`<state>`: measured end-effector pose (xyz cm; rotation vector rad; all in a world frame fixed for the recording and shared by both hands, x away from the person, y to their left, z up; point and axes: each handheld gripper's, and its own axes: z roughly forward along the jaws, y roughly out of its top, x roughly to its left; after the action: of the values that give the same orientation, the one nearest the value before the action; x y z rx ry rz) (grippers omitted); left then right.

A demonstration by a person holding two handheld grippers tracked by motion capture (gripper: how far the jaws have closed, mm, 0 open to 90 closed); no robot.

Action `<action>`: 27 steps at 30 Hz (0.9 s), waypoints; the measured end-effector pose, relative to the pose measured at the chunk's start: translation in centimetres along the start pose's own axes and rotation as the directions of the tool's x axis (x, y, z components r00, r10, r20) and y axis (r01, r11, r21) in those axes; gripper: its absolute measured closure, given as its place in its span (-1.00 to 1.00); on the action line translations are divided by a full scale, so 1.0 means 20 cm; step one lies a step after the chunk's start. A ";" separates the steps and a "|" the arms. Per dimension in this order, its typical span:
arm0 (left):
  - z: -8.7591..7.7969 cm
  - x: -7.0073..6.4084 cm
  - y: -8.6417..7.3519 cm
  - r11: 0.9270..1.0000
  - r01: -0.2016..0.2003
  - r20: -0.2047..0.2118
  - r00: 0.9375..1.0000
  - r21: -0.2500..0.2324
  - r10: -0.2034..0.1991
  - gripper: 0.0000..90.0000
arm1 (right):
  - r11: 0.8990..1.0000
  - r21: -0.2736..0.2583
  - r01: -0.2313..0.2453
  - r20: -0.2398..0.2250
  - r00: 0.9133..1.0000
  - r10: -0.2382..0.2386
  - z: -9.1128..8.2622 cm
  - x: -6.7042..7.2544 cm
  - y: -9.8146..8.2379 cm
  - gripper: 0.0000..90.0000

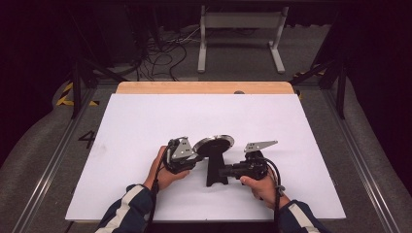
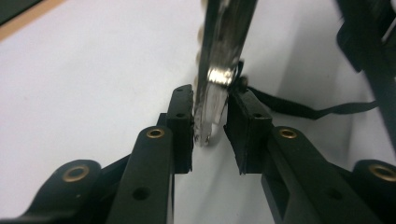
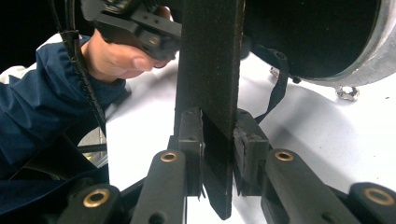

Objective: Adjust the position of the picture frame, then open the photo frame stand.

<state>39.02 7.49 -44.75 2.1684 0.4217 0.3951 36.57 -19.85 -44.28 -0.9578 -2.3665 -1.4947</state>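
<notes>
A round metal-rimmed disc (image 1: 214, 144) on a flat black stand (image 1: 216, 170) sits tilted near the front middle of the white table (image 1: 145, 116). My left gripper (image 1: 194, 154) is shut on the disc's rim. In the left gripper view the shiny rim (image 2: 217, 70) stands edge-on between the pads of that gripper (image 2: 210, 100). My right gripper (image 1: 224, 171) comes in from the right and is shut on the stand. In the right gripper view the black bar (image 3: 210, 70) is clamped between the pads of the right gripper (image 3: 219, 121), with the disc's dark face (image 3: 317, 37) above.
A small metal nut (image 3: 348, 93) lies on the white surface under the disc, and a thin black strap (image 3: 280, 88) hangs beside the stand. The table's wooden back edge (image 1: 204, 87) carries a small dark spot (image 1: 239, 91). Beyond it are floor cables and a white frame (image 1: 240, 39).
</notes>
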 end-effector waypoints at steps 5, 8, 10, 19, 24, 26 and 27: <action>0.01 -0.01 -0.01 1.000 -0.011 -0.012 1.000 0.010 0.011 0.64 | 1.000 0.014 0.008 0.000 1.000 -0.008 0.01 0.01 -0.01 0.71; 0.01 -0.02 0.00 0.999 -0.033 -0.034 0.999 0.022 0.034 0.63 | 1.000 0.024 0.018 0.006 1.000 -0.018 0.01 0.02 -0.01 0.71; 0.02 -0.03 0.00 0.999 -0.037 -0.047 0.998 0.028 0.038 0.63 | 0.999 0.032 0.021 0.014 1.000 -0.021 0.01 0.02 -0.02 0.71; 0.02 -0.03 0.00 0.999 -0.038 -0.069 0.997 0.032 0.040 0.68 | 0.999 0.034 0.035 0.050 0.998 -0.037 0.01 0.02 -0.02 0.68; 0.02 -0.03 0.00 0.998 -0.050 -0.076 0.996 0.045 0.053 0.70 | 0.998 0.030 0.047 0.082 0.995 -0.050 0.01 0.02 -0.03 0.65; 0.02 -0.03 0.00 0.998 -0.048 -0.077 0.996 0.046 0.052 0.70 | 0.998 0.038 0.046 0.094 0.994 -0.049 0.02 0.03 -0.04 0.63; 0.02 -0.04 -0.01 0.998 -0.044 -0.077 0.996 0.045 0.047 0.70 | 0.998 0.045 0.052 0.106 0.993 -0.056 0.02 0.03 -0.04 0.63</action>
<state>38.50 7.00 -45.17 2.2128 0.4279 0.5018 35.69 -19.53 -44.77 -0.9952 -2.5076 -1.4399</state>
